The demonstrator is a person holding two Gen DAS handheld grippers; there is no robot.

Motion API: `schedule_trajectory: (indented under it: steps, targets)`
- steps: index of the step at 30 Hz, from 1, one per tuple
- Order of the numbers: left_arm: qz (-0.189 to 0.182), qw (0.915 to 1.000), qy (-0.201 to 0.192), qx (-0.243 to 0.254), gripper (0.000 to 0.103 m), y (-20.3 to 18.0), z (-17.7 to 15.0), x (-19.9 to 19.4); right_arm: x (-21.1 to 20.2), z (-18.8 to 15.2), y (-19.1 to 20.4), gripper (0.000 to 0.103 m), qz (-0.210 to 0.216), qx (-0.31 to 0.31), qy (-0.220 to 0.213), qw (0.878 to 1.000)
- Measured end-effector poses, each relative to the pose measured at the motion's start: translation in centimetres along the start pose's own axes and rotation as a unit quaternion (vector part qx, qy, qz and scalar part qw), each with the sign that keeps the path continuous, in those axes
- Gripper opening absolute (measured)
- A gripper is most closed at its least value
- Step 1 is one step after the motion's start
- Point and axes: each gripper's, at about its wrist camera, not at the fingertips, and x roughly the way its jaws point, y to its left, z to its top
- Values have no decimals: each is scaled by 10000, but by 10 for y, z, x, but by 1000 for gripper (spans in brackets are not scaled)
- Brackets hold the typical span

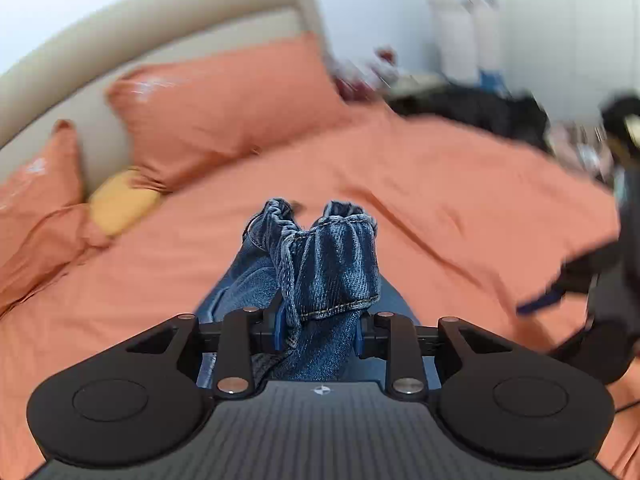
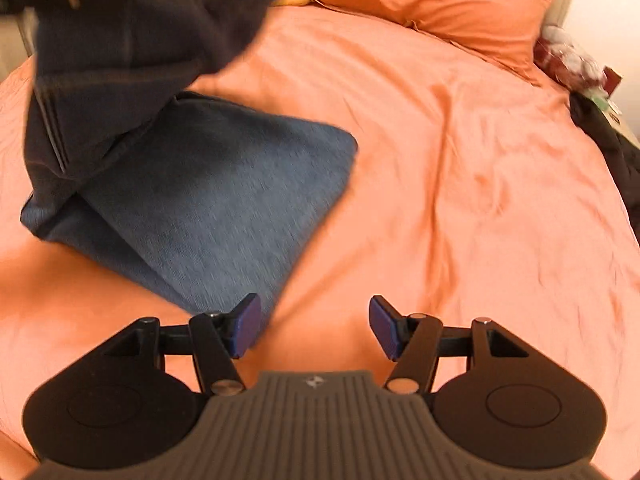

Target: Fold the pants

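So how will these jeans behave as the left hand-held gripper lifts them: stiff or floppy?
Probably floppy: the jeans bunch and crease where the left hand-held gripper pinches them. Likely heavyish, since the raised part in the right wrist view hangs straight down. Unlikely to slip: the denim looks coarse.

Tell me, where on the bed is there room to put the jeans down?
The bare orange sheet right of the jeans is free, between them, the big pillow and the dark clothes at the edge. It is crowded by the headboard, with pillows and a yellow cushion.
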Motion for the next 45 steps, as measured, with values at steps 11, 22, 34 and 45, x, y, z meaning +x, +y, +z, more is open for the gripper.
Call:
schedule_trajectory:
  steps: [11,22,34,45]
  targets:
    - [-796,9889,1074,649,52,-55,-48,71,9,-25,-10,58,68,127,195,9997]
    - [-1589,9828,940,69,78,15,-52,31,-23,6,9,56,380,214,-129,9990]
    - [-552,9874,1484,58,85,120,-156,10,14,74,15,50,724,1705,-192,9825]
    - [-396,9861,1604,-198,38,126,-184,25,29,97,26,9,545,1929,-68,9797]
